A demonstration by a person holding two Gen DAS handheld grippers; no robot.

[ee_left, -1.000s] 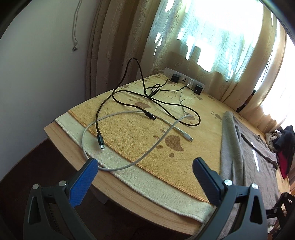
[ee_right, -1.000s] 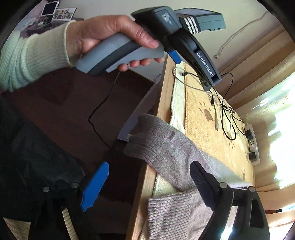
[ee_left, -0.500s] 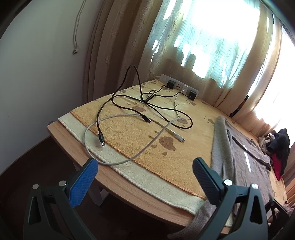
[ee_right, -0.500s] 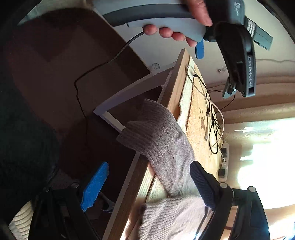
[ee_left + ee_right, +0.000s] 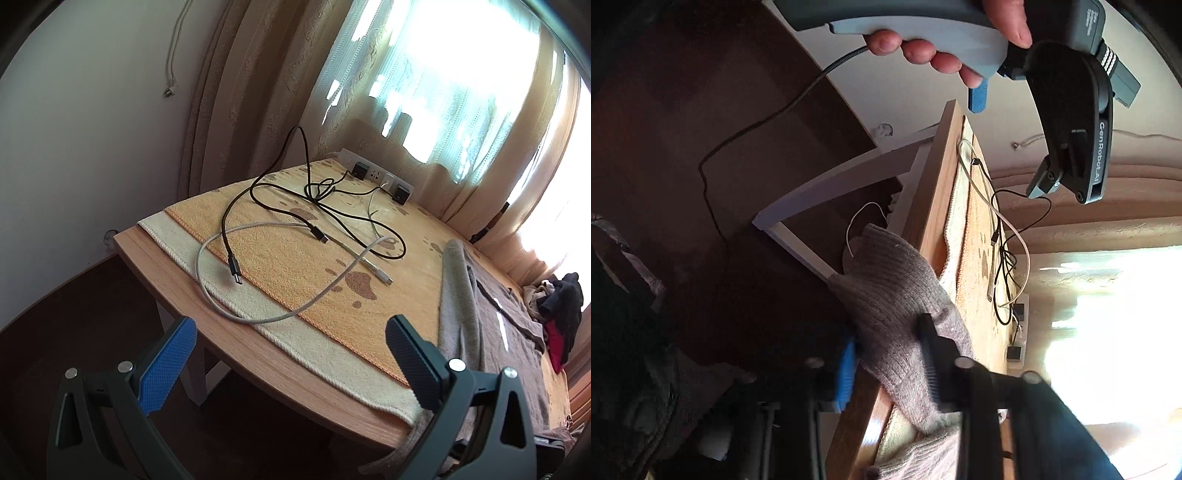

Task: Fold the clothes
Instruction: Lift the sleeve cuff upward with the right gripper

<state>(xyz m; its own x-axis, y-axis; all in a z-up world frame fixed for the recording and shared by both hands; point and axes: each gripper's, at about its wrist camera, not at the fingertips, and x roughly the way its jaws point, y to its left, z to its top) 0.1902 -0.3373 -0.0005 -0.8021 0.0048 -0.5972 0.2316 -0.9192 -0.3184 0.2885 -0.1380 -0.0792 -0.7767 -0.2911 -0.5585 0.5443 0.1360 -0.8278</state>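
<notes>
- The grey sweater (image 5: pixel 476 325) lies flat on the table, off to the left gripper's right side. One sleeve (image 5: pixel 897 295) hangs over the table edge.
- The right gripper (image 5: pixel 890 365) has its two fingers squeezed on that sleeve — likely so it can lift it back up onto the sweater for a fold.
- The left gripper (image 5: pixel 291 354) hangs in the air near the table edge, fingers wide apart, holding nothing — maybe waiting its turn.
- Ahead of it, cables (image 5: pixel 306 229) lie on the yellow towel (image 5: pixel 295 266), well away from the sweater.
- More clothes (image 5: pixel 561 306) sit piled at the far right.
</notes>
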